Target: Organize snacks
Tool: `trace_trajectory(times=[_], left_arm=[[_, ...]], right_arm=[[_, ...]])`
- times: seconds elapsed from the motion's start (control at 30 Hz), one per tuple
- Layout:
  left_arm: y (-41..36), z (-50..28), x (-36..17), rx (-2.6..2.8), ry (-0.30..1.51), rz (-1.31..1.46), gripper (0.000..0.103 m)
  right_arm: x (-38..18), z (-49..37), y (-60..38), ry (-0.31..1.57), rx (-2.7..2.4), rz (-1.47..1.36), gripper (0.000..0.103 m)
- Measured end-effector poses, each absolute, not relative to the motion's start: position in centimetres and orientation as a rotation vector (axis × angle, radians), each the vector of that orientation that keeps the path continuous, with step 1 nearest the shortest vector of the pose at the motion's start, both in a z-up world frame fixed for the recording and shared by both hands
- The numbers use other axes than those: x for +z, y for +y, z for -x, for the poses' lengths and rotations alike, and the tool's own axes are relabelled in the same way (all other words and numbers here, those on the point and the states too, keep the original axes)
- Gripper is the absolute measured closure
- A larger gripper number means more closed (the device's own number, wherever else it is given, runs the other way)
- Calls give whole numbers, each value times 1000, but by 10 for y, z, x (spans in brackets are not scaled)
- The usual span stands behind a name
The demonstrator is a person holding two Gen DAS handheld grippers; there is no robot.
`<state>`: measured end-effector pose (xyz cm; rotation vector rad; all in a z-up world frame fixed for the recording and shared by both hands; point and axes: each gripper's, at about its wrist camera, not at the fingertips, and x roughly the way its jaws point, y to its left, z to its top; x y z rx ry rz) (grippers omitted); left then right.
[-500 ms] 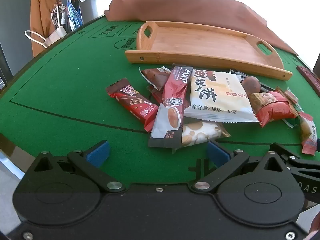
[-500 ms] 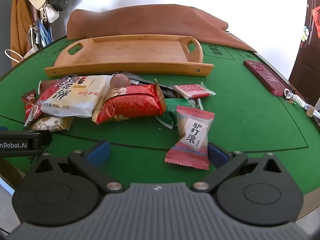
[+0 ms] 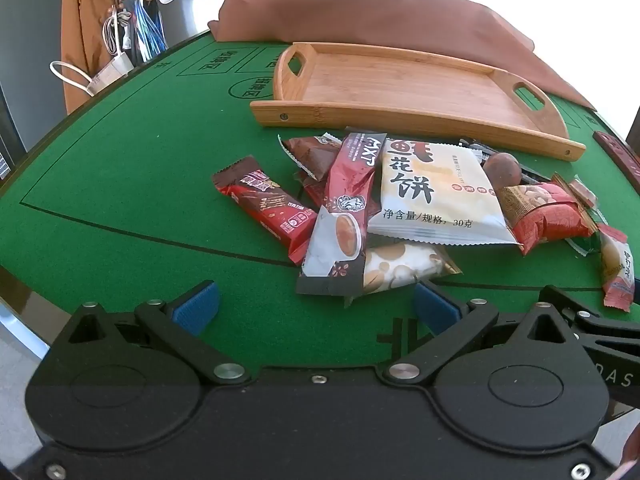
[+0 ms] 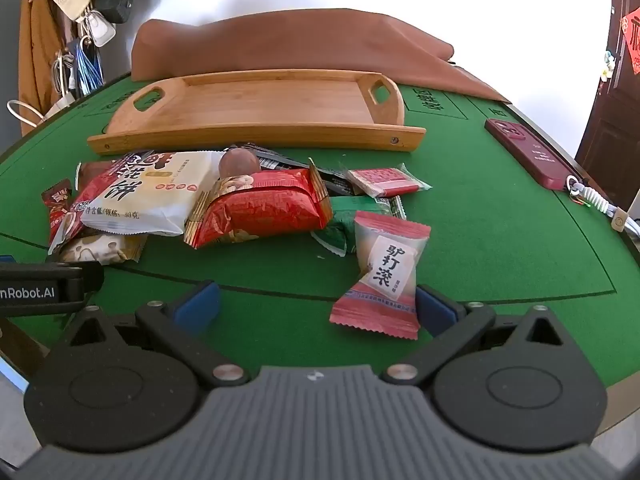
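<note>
With both grippers spread wide and empty, the right gripper [image 4: 316,304] is nearer the pink candy packet [image 4: 382,276], which lies lengthwise at lower centre-right of the frame against its right finger [image 4: 434,310]; the left gripper [image 3: 316,306] faces the pile.

Lighting: bright daylight from the far side of the room; the wall behind the brown cloth [image 3: 384,20] is blown out to plain white. Shadows: soft and short beneath the snack packets [image 4: 256,210]. Glare: mild sheen on the glossy wrappers. Focus: sharp across the green desk [image 3: 132,184], print legible. Distortion: strong fisheye bending; desk edge and wooden tray [image 4: 256,136] curve, corners vignette dark.
</note>
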<state>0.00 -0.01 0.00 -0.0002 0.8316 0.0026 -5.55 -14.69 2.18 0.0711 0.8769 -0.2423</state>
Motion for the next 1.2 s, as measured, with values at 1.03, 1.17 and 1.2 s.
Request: trace_trajectory(times=[1.03, 1.17, 1.2], left_arm=[[0, 0, 0, 3, 830, 0, 0], [0, 0, 0, 3, 830, 0, 0], [0, 0, 0, 3, 830, 0, 0]], right_arm=[[20, 54, -145, 880, -243, -70, 0], [20, 54, -145, 881, -243, -70, 0], [20, 54, -145, 881, -243, -70, 0]])
